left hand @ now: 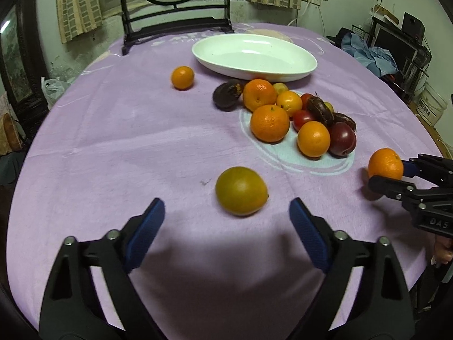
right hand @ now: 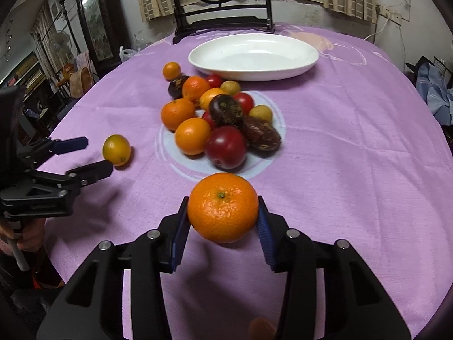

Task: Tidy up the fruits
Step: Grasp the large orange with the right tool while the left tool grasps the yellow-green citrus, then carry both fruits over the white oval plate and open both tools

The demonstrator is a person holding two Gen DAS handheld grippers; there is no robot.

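My right gripper [right hand: 223, 221] is shut on an orange [right hand: 223, 206] and holds it just above the purple cloth; it also shows in the left wrist view [left hand: 385, 167]. My left gripper [left hand: 226, 226] is open and empty, just short of a yellow-green citrus fruit [left hand: 241, 190], which also shows in the right wrist view [right hand: 116, 149]. A pile of oranges, red plums and dark fruits [left hand: 300, 119] lies mid-table. A white oval dish [left hand: 254, 56] stands empty behind the pile. One small orange [left hand: 182, 77] lies apart at the left.
The table has a purple cloth [left hand: 127, 141]. A dark wooden screen stand [left hand: 175, 14] stands at the far edge. Shelves and clutter [left hand: 396, 51] are off the table at the right.
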